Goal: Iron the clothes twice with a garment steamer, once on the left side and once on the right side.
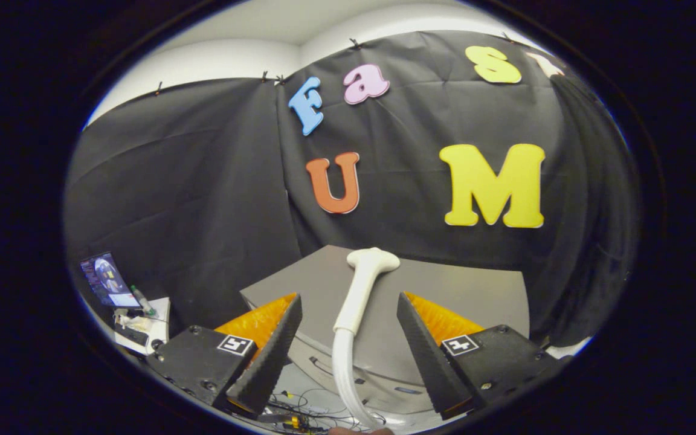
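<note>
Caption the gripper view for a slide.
Open gripper straddles the white steamer handle without touching, its head resting on the grey table.

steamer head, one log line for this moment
gripper: open | steamer head: between fingers, untouched, lying on grey table | hose: trails down

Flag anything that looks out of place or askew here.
Nothing looks damaged or spilled. The steamer head lies on the grey table between the open gripper fingers, untouched, its hose trailing off the near edge. Loose cables clutter the floor below.
</note>
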The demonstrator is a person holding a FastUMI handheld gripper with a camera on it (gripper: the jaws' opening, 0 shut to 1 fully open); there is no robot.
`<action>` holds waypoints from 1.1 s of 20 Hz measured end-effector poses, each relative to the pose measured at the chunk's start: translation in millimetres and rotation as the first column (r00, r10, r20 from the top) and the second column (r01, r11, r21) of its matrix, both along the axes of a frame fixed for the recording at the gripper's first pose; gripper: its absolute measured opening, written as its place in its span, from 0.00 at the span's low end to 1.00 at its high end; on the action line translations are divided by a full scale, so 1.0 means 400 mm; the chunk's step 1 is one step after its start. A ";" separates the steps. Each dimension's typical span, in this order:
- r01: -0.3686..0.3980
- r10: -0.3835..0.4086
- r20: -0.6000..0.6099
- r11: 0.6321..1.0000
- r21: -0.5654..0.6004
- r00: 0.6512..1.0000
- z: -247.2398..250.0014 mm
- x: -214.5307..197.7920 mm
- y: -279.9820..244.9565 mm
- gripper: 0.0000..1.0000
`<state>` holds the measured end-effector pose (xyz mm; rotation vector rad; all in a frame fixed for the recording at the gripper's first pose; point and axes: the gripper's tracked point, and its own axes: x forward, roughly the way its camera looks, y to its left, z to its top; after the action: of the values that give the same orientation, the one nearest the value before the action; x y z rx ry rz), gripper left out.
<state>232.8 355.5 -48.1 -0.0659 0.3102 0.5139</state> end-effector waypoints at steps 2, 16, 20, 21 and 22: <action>-0.031 0.030 -0.036 0.999 -0.017 0.999 -0.019 0.054 0.037 0.98; 0.001 -0.045 -0.295 0.989 -0.147 0.954 -0.150 0.311 0.131 0.94; 0.001 -0.070 -0.358 0.982 -0.189 0.931 -0.208 0.319 0.136 0.85; 0.007 -0.082 -0.364 0.979 -0.204 0.928 -0.219 0.321 0.136 0.83; 0.011 -0.093 -0.374 0.977 -0.215 0.923 -0.226 0.317 0.133 0.82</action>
<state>359.7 408.6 -138.3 -0.1619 0.7488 0.4369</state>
